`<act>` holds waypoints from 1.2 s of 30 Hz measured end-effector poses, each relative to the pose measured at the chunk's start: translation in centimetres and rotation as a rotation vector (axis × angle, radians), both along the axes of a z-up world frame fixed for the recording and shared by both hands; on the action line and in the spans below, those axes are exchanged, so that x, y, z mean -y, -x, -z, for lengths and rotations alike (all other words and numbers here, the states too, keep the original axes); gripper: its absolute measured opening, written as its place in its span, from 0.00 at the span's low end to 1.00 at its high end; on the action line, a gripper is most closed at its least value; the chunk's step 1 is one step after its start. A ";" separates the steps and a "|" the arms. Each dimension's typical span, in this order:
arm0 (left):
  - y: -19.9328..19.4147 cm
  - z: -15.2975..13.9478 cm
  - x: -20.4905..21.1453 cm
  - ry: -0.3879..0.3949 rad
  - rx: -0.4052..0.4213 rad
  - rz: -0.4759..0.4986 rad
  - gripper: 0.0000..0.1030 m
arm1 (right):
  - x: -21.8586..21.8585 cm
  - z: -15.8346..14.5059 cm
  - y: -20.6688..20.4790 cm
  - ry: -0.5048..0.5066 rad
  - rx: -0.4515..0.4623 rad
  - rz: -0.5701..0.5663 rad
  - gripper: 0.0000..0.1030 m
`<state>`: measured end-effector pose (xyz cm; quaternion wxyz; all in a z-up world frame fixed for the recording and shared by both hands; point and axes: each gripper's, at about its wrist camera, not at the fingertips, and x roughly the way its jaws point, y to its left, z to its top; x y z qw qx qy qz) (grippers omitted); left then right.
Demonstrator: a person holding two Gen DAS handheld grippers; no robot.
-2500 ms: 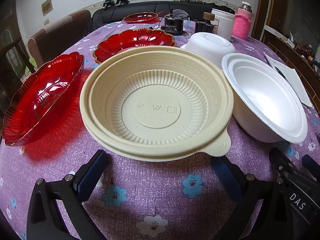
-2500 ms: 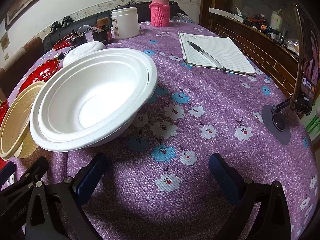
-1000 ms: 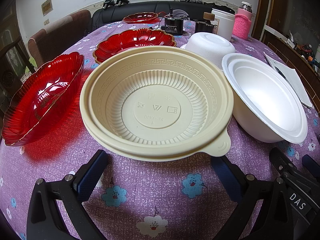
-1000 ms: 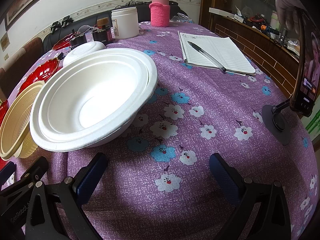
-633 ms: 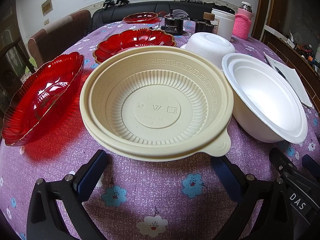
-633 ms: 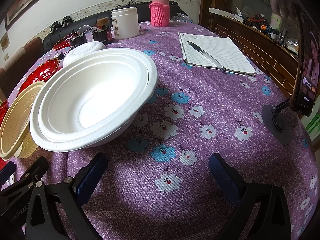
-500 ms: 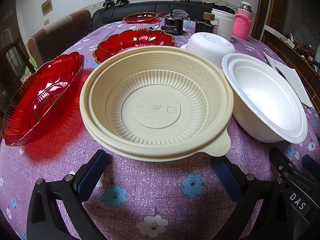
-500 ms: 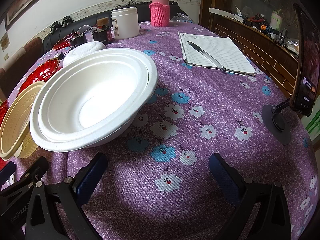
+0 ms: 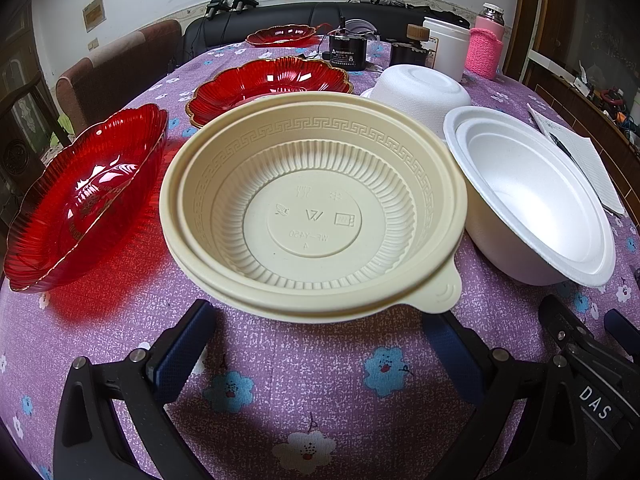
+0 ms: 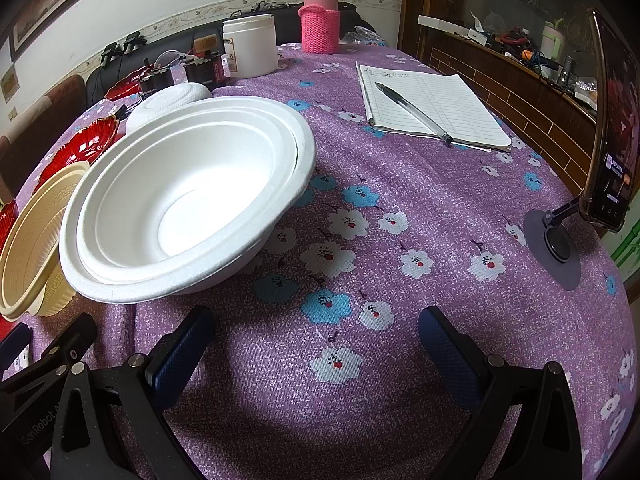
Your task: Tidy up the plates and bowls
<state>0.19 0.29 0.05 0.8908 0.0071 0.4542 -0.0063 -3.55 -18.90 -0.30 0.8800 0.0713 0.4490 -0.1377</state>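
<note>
Purple cloth with blue and white flowers covers the round table (image 9: 312, 364), and both tongs sit low over its near part. The left gripper (image 9: 320, 344) is released, its blue-padded fingers (image 9: 182, 350) spread wide and grasping nothing, and the near rim of the beige ribbed plastic bowl stack (image 9: 312, 216) lies just beyond the gap between them, its small tab pointing toward the right finger. To the left of that stack stands a red scalloped glass dish (image 9: 86, 196), tilted so its far edge lifts; a bare strip of cloth separates the two. A second red scalloped glass dish (image 9: 268, 86) sits behind the beige stack, its near edge hidden by the beige rim, and a third red dish (image 9: 280, 36) lies far back. An upturned white foam bowl (image 9: 420, 90) rests behind and to the right. The nested white foam bowls (image 10: 188, 200) stand just right of the beige stack, whether touching cannot be told. The right gripper (image 10: 316, 344) is likewise released and empty, its fingers apart over bare cloth, the white bowls' rim just ahead of its left finger. To the right of those bowls the cloth runs open up to a lined notebook (image 10: 432, 104) with a pen (image 10: 412, 112) across it, and a phone on a stand (image 10: 612, 160) occupies the right edge. A white plastic jar (image 10: 250, 44) and a pink knit-sleeved bottle (image 10: 320, 20) stand at the far side.
</note>
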 end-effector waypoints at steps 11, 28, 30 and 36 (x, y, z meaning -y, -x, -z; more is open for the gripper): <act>0.0 0.0 0.0 0.000 0.000 0.000 1.00 | 0.0 0.0 0.0 0.000 0.000 0.000 0.99; 0.8 -0.1 0.1 -0.003 -0.074 0.042 1.00 | 0.1 -0.2 0.8 -0.028 -0.064 -0.031 0.99; 1.3 -0.1 0.1 -0.005 -0.063 0.037 1.00 | 0.1 -0.1 0.9 -0.028 -0.071 -0.028 0.99; 1.6 -0.1 0.2 -0.007 -0.059 0.033 1.00 | 0.2 -0.1 1.0 -0.023 -0.067 -0.025 0.99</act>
